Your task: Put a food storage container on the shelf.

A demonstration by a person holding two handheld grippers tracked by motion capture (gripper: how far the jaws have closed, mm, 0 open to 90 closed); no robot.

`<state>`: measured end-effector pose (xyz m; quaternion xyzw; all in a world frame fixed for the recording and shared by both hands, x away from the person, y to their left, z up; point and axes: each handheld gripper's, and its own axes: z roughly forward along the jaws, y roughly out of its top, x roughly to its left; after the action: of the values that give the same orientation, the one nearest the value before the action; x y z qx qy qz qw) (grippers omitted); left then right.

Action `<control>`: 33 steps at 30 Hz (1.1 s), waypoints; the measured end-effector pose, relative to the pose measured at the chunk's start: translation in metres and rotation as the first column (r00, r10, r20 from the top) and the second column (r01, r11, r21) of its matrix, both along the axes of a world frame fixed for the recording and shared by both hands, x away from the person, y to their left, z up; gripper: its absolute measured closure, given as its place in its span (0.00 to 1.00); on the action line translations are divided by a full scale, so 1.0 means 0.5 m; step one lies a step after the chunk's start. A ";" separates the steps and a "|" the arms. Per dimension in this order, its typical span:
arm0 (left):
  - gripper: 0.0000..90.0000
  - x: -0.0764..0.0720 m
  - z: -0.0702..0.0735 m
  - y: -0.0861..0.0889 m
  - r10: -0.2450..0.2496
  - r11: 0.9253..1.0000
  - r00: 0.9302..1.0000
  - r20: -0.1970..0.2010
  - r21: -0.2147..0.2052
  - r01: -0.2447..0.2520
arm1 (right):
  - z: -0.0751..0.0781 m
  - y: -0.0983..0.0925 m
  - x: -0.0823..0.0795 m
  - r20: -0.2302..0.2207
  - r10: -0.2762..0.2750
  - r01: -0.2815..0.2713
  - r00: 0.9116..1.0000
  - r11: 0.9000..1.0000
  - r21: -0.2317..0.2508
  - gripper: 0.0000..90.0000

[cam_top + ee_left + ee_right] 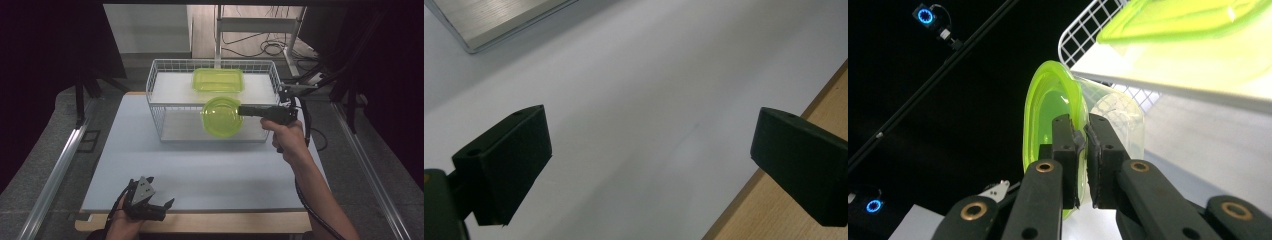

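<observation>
A round clear container with a lime-green lid (221, 116) hangs on its side in front of the white wire rack (155, 90). My right gripper (241, 110) is shut on its rim, coming from the right. In the right gripper view the jaws (1082, 131) pinch the edge of the round container (1048, 110), lid facing left. A rectangular green container (218, 80) lies on the rack's upper shelf and also shows in the right gripper view (1188, 20). My left gripper (161, 192) rests near the table's front edge, open, and its jaws (651, 120) have nothing between them.
The pale table top (200, 170) stretches between the rack and the front wooden edge (804, 200). A metal rail (55, 170) runs along the left side. A black cable trails from the right gripper down the forearm. Dark surroundings flank the table.
</observation>
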<state>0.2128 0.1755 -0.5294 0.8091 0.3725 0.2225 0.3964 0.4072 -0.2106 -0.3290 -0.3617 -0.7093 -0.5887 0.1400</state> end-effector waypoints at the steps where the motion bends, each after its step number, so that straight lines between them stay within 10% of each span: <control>1: 0.03 0.000 0.000 0.000 0.000 1.000 1.000 0.000 -0.001 0.000 | 0.005 0.000 0.002 0.003 -0.005 0.005 1.000 1.000 0.001 0.93; 33: 0.03 0.000 0.001 0.003 0.003 1.000 1.000 0.002 -0.014 -0.003 | 0.114 0.027 0.099 0.056 -0.147 0.147 0.987 0.989 0.007 0.93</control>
<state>0.2126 0.1770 -0.5288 0.8054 0.3751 0.2213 0.4021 0.4568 -0.1969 -0.2720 -0.3961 -0.6836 -0.6083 0.0763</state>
